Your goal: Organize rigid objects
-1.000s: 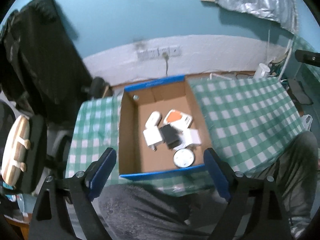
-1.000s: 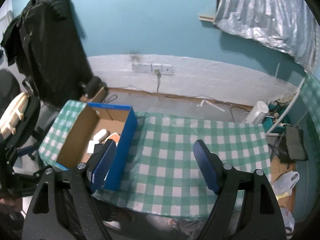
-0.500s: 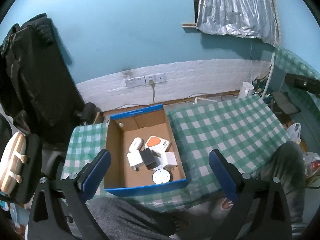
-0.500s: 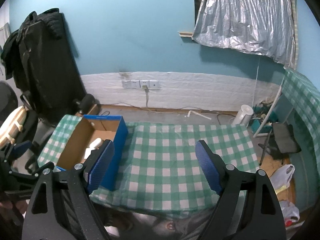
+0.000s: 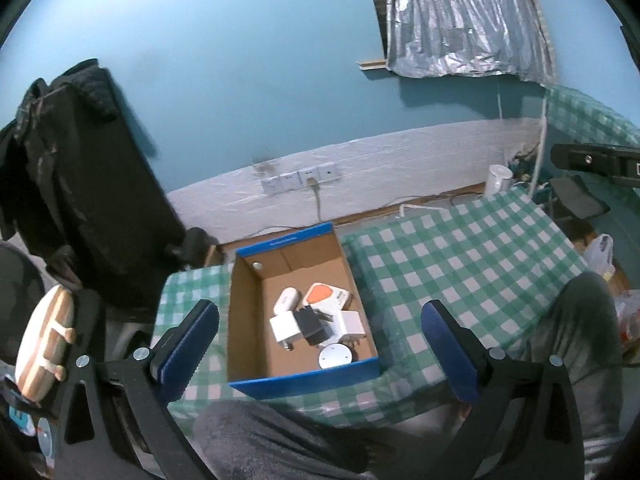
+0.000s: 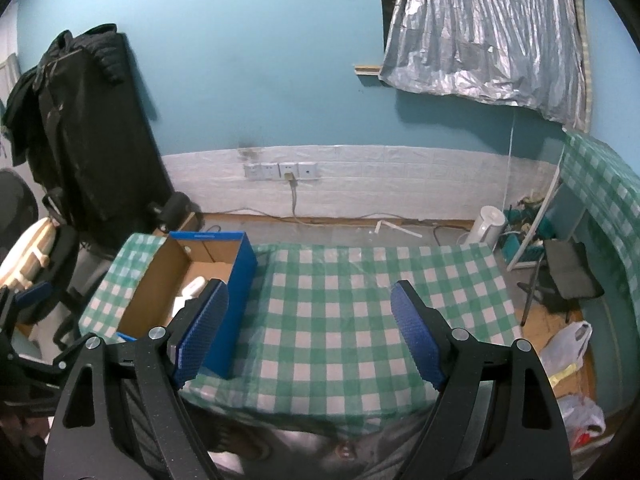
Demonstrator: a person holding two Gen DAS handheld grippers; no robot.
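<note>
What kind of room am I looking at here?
Probably a lived-in room at home: a green-and-white checked tablecloth, black jackets hanging on the teal wall, and white wall sockets above the floor.

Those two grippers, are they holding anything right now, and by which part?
Nothing. The left gripper is opening with nothing between its jaws; the right gripper is open and empty too.

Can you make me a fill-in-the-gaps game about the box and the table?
1. The small gadgets all lie inside the cardboard ____.
2. The tablecloth has green and ____ checks.
3. The round white disc lies near the box's ____ wall, closest to the camera.
4. The left gripper holds ____.

Missing words: box; white; front; nothing
</note>
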